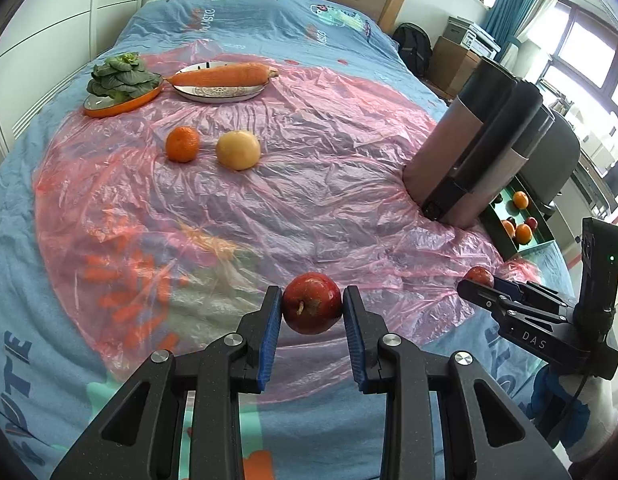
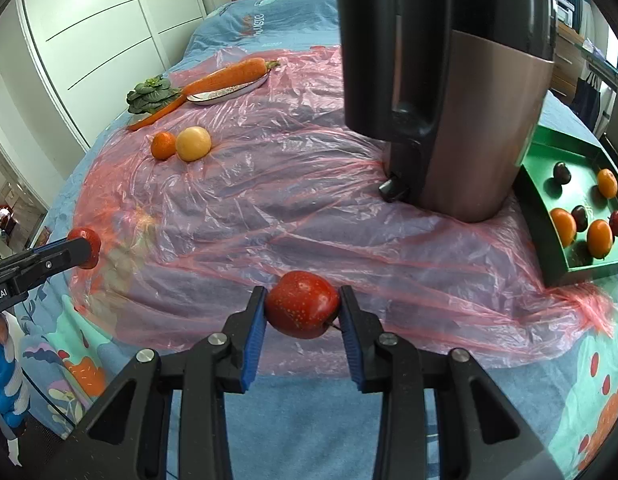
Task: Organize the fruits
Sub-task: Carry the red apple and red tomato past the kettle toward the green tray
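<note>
Gripping red apples: left tool (image 1: 312, 305), right tool (image 2: 302, 306).

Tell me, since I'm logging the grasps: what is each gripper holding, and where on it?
Left gripper: a red apple, pinched across its sides, stem toward the camera. Right gripper: another red apple, also gripped by its sides.
</note>
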`<state>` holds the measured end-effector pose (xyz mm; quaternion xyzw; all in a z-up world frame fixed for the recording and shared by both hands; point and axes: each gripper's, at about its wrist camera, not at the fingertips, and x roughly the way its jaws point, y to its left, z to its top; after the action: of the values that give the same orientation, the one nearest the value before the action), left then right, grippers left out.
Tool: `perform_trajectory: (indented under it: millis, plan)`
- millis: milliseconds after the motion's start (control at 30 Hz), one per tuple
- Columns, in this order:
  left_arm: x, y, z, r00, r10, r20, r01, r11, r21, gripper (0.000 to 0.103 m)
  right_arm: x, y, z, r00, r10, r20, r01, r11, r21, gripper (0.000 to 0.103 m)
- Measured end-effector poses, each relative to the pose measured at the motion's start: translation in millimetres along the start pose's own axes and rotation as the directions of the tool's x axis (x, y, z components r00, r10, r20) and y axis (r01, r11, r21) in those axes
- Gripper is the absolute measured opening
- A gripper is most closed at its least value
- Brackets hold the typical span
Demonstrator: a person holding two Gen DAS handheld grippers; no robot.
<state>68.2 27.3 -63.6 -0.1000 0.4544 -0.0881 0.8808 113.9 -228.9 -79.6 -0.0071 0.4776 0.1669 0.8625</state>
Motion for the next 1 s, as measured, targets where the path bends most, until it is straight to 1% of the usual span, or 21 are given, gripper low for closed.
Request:
perform_trajectory:
  millis: [233, 433, 667, 1000]
  plan:
    - [7, -45, -1, 0.999, -0.041, -0.025, 0.043, 0.997, 0.065, 0.026, -19, -40, -9, 0.999, -0.039, 0.022, 0.038, 0.997, 0.062, 0.054]
    - [15, -95, 1, 0.995, -0.088, -0.052, 0.095, 0.985, 0.143, 0.026, -39, -84, -17, 0.995, -0.081, 0.051, 0.074, 0.990, 0.122, 0.055]
    - [28, -158, 4, 0.983, -0.155, -0.095, 0.173, 0.958, 0.230, 0.026, -68, -140, -18, 0.984, -0.145, 0.101, 0.122, 0.972, 0.202, 0.054]
    - [47, -239, 17, 0.965, -0.222, -0.142, 0.258, 0.906, 0.337, 0.026, -100, -215, -17, 0.957, -0.243, 0.157, 0.188, 0.935, 0.302, 0.054]
